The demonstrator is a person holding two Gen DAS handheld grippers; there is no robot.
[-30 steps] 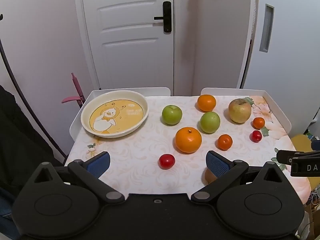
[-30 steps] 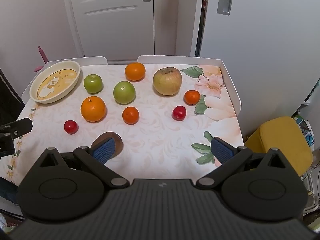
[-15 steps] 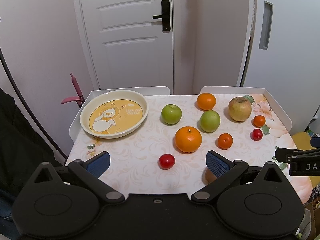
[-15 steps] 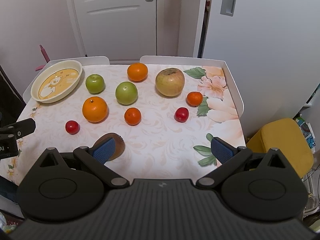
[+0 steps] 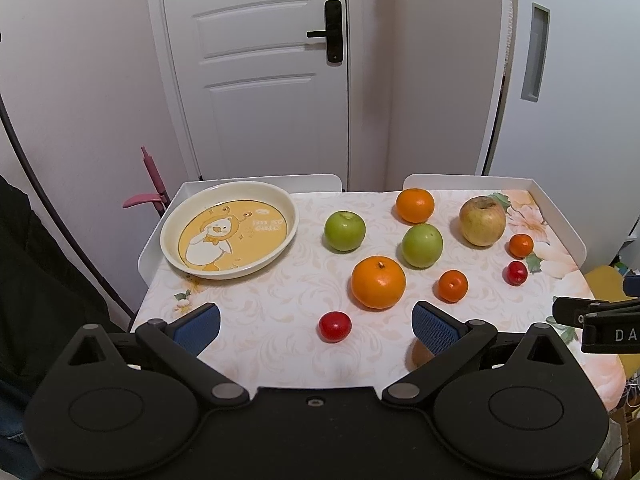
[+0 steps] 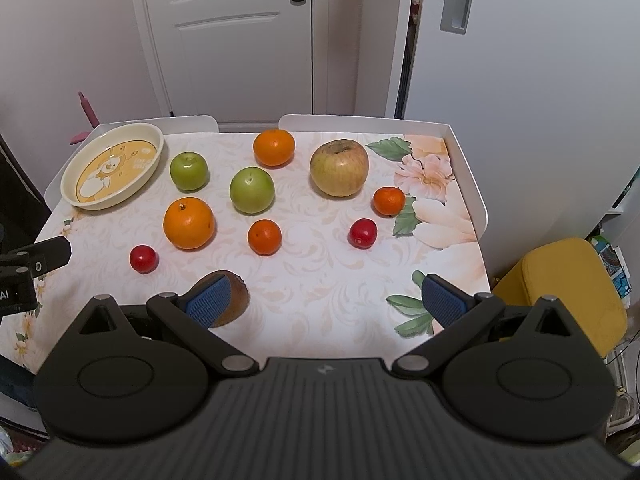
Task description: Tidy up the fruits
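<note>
Left wrist view shows every fruit loose on the worktop (image 5: pixel 260 308) and none in the duck-print dish (image 5: pixel 230 230) at far left, so I judge the sorting not yet started. All the fruit is round, so the main risk I see is rolling: a pad that lands off-centre could nudge the cherry tomato (image 5: pixel 335 326) or the large orange (image 5: pixel 378 282) into a neighbour. The near edge appears to have no raised rim, so a knocked fruit could drop to the floor. The two green apples (image 5: pixel 344 231) and the mandarin (image 5: pixel 453 286) sit near each other, leaving little room for wide jaws. The brown kiwi (image 6: pixel 230 304) lies half hidden behind the right claw's near pad and could be bumped unseen.

The left claw (image 5: pixel 316 326) hovers above the near edge, spread wide and empty, aimed roughly at the tomato. The right claw (image 6: pixel 322 300) hovers likewise, agape, holding nothing.
</note>
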